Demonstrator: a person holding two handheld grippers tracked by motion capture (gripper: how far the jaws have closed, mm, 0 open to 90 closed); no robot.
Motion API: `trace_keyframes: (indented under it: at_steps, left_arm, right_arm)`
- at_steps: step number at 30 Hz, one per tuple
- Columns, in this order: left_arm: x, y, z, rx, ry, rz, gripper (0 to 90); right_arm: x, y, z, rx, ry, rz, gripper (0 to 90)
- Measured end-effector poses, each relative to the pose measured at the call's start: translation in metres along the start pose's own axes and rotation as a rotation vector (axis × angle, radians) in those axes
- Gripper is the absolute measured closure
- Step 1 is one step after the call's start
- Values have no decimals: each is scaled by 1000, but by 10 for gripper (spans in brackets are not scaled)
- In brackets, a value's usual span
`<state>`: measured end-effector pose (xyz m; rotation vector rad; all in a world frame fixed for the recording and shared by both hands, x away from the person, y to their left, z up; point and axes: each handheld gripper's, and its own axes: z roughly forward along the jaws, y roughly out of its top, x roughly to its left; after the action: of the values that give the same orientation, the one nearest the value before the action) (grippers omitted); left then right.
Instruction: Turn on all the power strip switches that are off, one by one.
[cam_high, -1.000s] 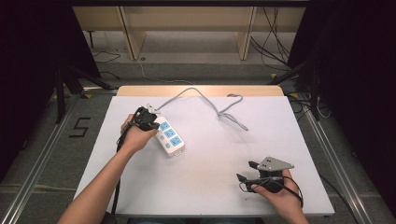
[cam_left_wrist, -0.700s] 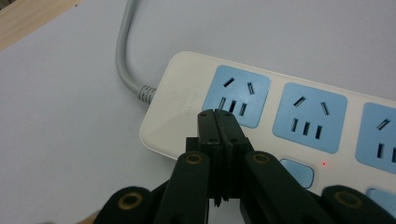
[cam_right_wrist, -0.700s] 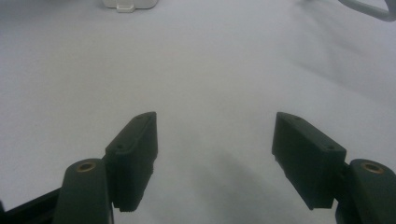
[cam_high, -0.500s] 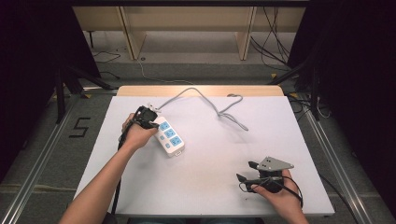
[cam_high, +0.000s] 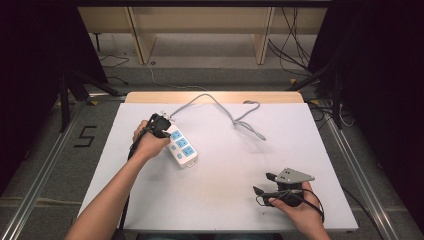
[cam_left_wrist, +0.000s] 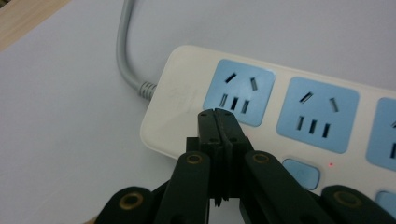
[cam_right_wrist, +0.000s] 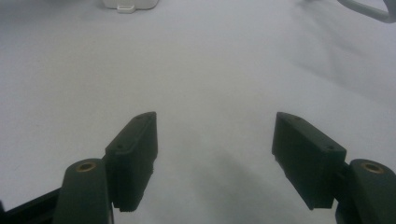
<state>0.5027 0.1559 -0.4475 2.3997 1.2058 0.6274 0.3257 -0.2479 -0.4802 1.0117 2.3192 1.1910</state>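
A white power strip with blue sockets lies on the left half of the white table, its grey cable looping toward the back. My left gripper hovers over the strip's cable end. In the left gripper view its jaws are pressed together with nothing between them, tips just below the first blue socket of the strip. A blue switch button sits to the right of the jaws. My right gripper rests at the front right, open over bare table.
The white table top has a wooden strip along its far edge. The grey cable's loop lies ahead of the right gripper. Metal rails run along both sides of the table on the floor.
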Motion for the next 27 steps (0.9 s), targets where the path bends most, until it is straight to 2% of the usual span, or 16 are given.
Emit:
trace_keyframes:
  at_steps: [1,2,3,4,5,7,9,12,16,22,27]
  left_arm:
    - [0,0,1,12,26,20,899]
    - [5,-1,0,4,-22,-42,900]
    - [8,-4,0,-14,-49,-71,900]
    - [8,-4,0,-14,-49,-71,900]
    - [11,-7,0,-35,-64,-89,900]
    - [13,-9,-1,-36,-81,-88,900]
    - [13,-9,-1,-37,-76,-85,900]
    - [14,-6,-2,-63,-82,-98,900]
    - [10,-4,-1,-52,-83,-74,900]
    - [13,-4,-1,-44,-87,-89,900]
    - [12,-1,-2,-28,-92,-68,900]
  right_arm:
    - [0,0,0,0,0,1,322]
    - [0,0,0,2,0,0,322]
    - [0,0,0,2,1,-2,322]
    - [0,0,0,0,1,-6,322]
    - [0,0,0,1,2,-4,323]
    - [0,0,1,-2,2,-6,323]
    - [-1,0,2,6,2,-5,322]
    - [0,0,1,1,1,0,322]
    - [-1,0,2,5,0,-2,322]
    - [-1,0,1,6,1,-2,322]
    - [-1,0,2,6,1,-4,322]
